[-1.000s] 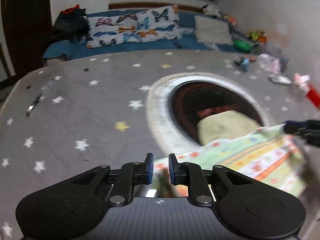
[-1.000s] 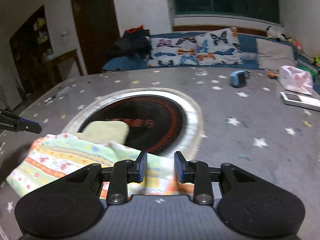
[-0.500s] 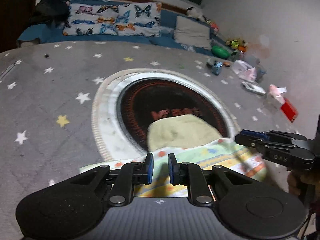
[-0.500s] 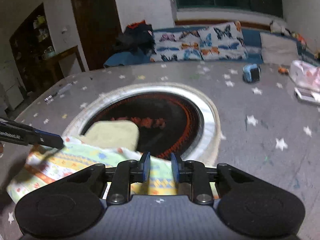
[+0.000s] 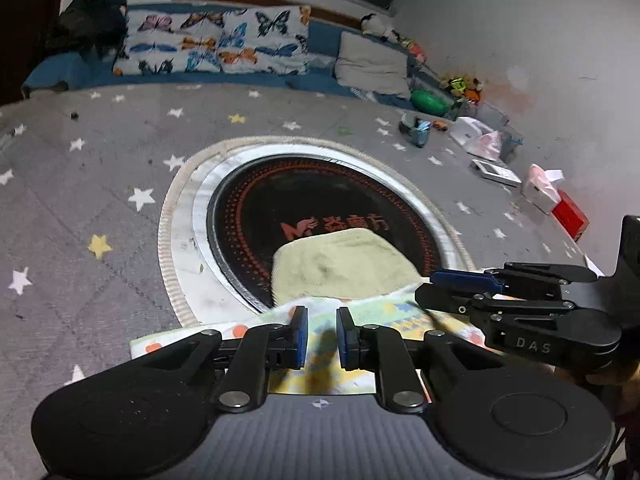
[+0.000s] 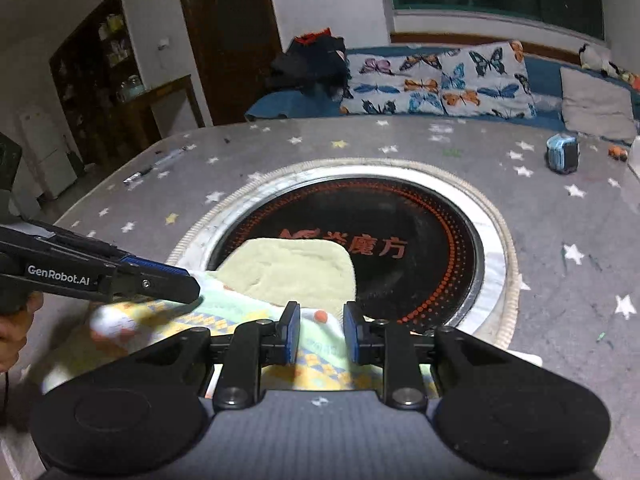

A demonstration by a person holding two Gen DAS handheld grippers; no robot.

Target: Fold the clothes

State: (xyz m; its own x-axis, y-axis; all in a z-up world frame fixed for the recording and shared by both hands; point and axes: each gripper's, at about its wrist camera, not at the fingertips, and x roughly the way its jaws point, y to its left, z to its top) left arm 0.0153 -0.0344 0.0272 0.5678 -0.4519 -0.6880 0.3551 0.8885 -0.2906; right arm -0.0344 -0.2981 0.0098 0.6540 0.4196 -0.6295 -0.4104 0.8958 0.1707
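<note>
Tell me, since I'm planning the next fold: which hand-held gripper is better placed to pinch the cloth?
Probably the left hand-held gripper: the patterned cloth lies between its open fingers. The right looks similar.

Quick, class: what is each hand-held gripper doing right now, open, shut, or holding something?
Left hand-held gripper: open, over the patterned cloth, gripping nothing.
Right hand-held gripper: open, over the same cloth, gripping nothing.
</note>
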